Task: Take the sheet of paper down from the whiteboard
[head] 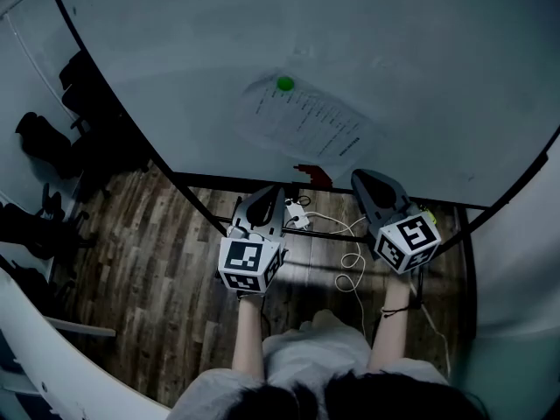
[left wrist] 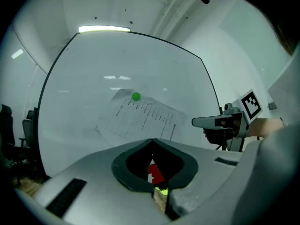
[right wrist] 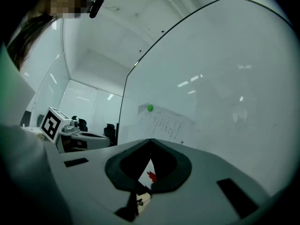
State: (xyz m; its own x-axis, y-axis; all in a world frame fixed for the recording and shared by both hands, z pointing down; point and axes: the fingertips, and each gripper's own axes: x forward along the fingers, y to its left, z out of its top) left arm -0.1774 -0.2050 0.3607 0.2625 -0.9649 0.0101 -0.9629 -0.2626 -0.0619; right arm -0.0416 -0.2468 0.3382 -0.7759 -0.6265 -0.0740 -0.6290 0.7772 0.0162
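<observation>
The sheet of paper [head: 306,122] hangs tilted on the whiteboard [head: 420,68], pinned by a green magnet [head: 284,83]. The left claw [head: 266,192] and right claw [head: 364,178] are closed, empty, short of it. Only the head view shows the wooden floor [head: 166,252] below

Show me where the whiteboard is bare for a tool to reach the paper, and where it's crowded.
Bare: the whiteboard right of the sheet of paper up to its frame, and above the green magnet. Crowded: below the sheet, where left tool, right tool and a red object sit.
</observation>
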